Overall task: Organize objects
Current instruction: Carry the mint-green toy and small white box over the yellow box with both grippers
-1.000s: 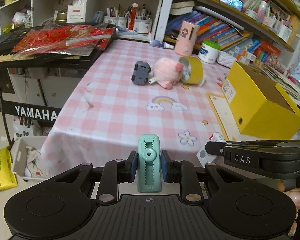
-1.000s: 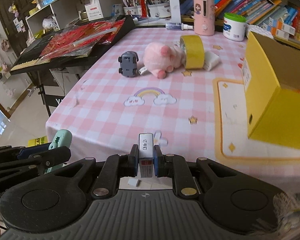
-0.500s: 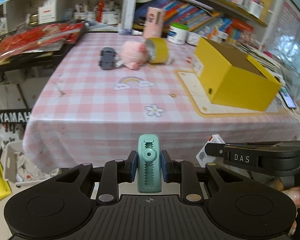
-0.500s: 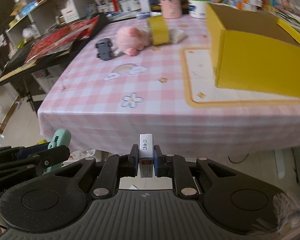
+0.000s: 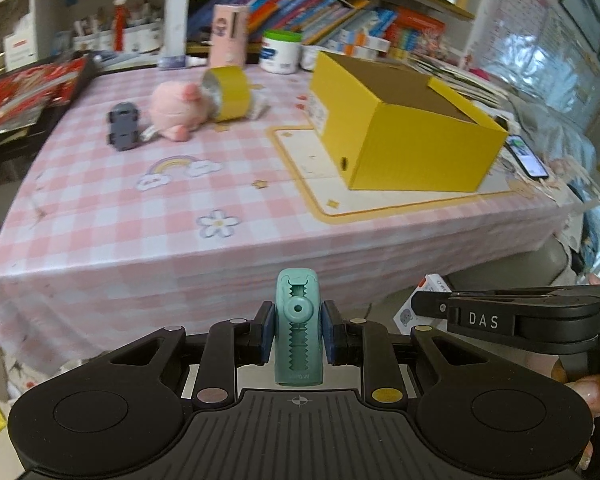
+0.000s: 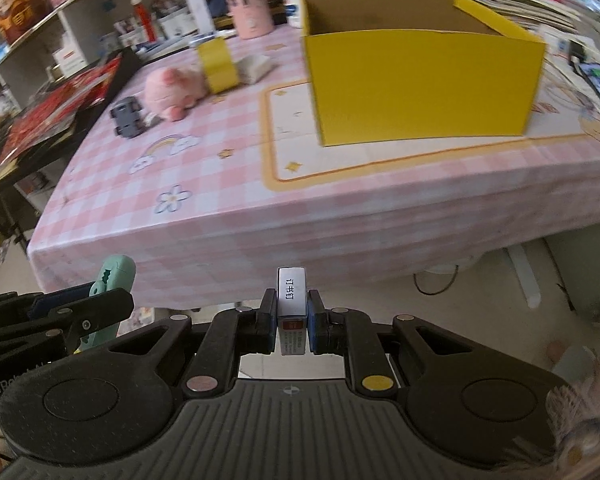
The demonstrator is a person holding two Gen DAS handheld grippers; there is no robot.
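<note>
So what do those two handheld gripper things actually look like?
The left gripper and the right gripper are matte black plastic, each with a ribbed base, two round discs, silver and yellow rivets and blue-padded fingers. One side reads "DAS".

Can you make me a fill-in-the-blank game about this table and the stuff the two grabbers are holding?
1. The left gripper is shut on a small ____ green clip.
2. The big open box on the table is ____ in color.
3. The right gripper is shut on a little box of staples, held ____ the table's near edge, not over it.
4. The pink plush pig lies between the grey toy car and the roll of ____ tape.

Missing words: mint; yellow; in front of; yellow
</note>
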